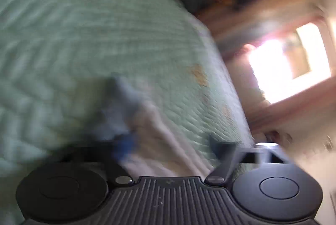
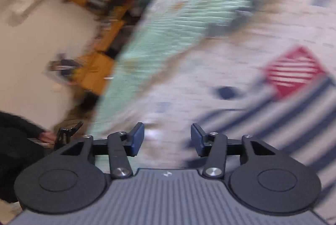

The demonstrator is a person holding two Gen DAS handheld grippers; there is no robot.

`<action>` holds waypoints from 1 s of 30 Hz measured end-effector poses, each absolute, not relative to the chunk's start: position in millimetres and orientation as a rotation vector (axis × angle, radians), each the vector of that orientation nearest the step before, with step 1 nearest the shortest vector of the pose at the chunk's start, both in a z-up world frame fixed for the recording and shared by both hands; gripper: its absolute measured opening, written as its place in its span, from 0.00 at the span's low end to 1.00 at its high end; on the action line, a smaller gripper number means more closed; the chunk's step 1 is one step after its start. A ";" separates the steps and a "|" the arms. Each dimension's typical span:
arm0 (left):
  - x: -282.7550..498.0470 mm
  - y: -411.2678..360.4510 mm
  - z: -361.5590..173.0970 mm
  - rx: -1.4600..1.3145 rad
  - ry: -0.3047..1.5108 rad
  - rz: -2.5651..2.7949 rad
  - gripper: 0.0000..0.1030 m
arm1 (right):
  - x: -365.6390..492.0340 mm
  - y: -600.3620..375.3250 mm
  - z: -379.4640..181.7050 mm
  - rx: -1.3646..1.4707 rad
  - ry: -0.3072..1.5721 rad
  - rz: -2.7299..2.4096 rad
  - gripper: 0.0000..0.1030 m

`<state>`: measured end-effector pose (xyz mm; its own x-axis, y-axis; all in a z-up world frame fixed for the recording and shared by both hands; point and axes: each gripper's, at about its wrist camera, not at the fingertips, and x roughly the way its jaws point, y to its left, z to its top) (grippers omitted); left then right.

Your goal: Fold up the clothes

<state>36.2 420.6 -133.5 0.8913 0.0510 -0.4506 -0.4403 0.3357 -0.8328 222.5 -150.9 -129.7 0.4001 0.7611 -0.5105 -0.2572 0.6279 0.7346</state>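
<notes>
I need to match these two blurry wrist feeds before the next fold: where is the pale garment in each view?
Left wrist: the pale garment runs as a blurred strip from the centre down to the bottom, between the left gripper's fingers.
Right wrist: it fills the centre and right, with a red striped patch and dark blue stripes, ahead of the open right gripper.
Shared landmark: the mint green quilted bedspread under it.

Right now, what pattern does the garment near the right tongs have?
Navy and white stripes with a red patch, on the garment; the right wrist view shows it best.
</notes>
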 end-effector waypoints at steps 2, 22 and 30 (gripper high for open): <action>26.8 421.2 -127.9 -1.210 0.369 0.336 0.59 | 219.5 -158.9 -129.3 0.634 0.953 0.672 0.23; -16.8 344.5 -92.0 -1.257 0.316 0.355 0.93 | 173.7 -174.1 -120.6 0.684 0.952 0.882 0.52; 78.4 217.5 -83.8 -1.031 0.607 -0.116 0.94 | 218.6 -265.6 -129.1 0.865 0.858 0.593 0.54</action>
<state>78.4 217.5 -83.8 0.8309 -0.3671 -0.4183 -0.1869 0.5239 -0.8310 218.6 -265.6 -129.1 0.5344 0.7452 -0.3987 -0.1104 0.5293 0.8413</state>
